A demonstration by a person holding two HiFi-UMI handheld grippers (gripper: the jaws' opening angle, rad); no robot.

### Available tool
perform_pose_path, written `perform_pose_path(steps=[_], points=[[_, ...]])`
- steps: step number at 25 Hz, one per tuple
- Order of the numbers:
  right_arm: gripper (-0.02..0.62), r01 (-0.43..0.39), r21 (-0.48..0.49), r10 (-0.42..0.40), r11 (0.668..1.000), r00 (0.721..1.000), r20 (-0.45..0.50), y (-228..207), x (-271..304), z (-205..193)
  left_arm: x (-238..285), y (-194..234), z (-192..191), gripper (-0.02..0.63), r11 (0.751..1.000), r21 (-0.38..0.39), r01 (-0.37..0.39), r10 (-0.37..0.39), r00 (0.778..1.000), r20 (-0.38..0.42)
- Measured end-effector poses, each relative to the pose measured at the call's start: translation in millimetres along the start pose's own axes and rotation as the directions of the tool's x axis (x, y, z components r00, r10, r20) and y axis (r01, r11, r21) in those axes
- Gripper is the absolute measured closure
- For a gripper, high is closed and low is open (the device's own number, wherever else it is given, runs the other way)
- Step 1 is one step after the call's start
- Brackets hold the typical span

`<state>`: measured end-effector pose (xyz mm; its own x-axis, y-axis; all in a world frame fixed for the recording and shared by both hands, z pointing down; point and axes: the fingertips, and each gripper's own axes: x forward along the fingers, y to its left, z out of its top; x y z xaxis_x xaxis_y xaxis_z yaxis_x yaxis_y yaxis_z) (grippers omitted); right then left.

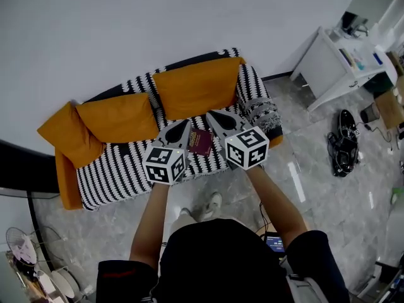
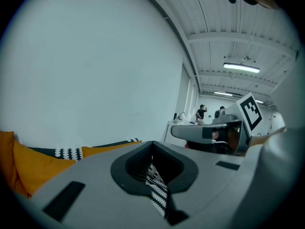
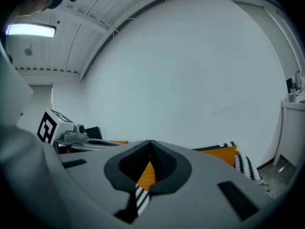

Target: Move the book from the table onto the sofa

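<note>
A maroon book lies on the black-and-white striped seat of the sofa, in front of the orange back cushions. My left gripper hovers just left of the book and my right gripper just right of it, both above the seat. In the left gripper view the left gripper is shut with only striped cover showing beyond the tips. In the right gripper view the right gripper is shut too, with nothing held. Neither gripper view shows the book.
An orange pillow leans at the sofa's left end. A white desk stands at the right, with dark bags on the floor beside it. A dark table edge and a fan are at the left. People stand far off.
</note>
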<state>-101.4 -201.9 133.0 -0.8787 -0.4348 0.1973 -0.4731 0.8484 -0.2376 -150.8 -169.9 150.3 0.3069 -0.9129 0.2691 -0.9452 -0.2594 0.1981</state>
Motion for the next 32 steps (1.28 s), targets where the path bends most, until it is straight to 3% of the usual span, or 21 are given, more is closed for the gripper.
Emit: perform_pose_path(steps=[12, 32], points=[[0.579, 0.009, -0.044, -0.007, 0.999, 0.999, 0.031, 80, 4, 15, -82, 24, 18, 0.589, 1.000, 0.015, 0.002, -0.003, 0.998, 0.057], [0.579, 0.099, -0.092, -0.093, 0.991, 0.993, 0.067, 209, -18, 1, -203, 30, 15, 0.589, 0.992, 0.054, 0.116, -0.122, 0.985, 0.119]])
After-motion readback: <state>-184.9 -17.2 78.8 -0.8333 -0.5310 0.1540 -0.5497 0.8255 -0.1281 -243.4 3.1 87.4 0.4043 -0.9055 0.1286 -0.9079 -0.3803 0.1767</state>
